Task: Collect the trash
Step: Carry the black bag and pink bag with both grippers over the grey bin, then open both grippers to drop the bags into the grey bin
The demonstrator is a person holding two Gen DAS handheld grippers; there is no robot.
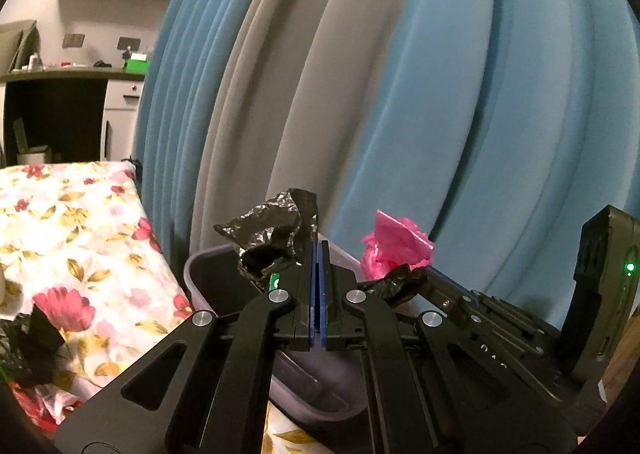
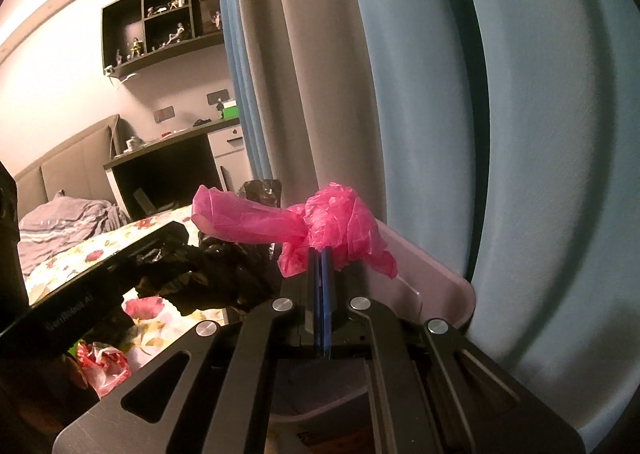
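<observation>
Two grippers up — left gripper (image 1: 319,254) and right gripper (image 2: 320,258). One pink plastic wad (image 2: 320,222), one crumpled black bag (image 1: 272,234), one lavender bin (image 2: 424,278) — plus one more pink scrap (image 2: 104,368) on the floral sheet (image 1: 80,234).

Left claw (image 1: 319,254) clamped on crumpled black plastic (image 1: 272,236) above grey bin (image 1: 192,266); right claw (image 1: 430,274) beside it pinching pink plastic (image 1: 394,244); floral bed (image 1: 80,234) left.

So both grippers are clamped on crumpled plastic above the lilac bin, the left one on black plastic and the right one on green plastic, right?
Not quite: the right gripper pinches crumpled pink plastic, not green, as the right wrist view shows. The left gripper does hold crumpled black plastic above the lilac plastic bin.
</observation>
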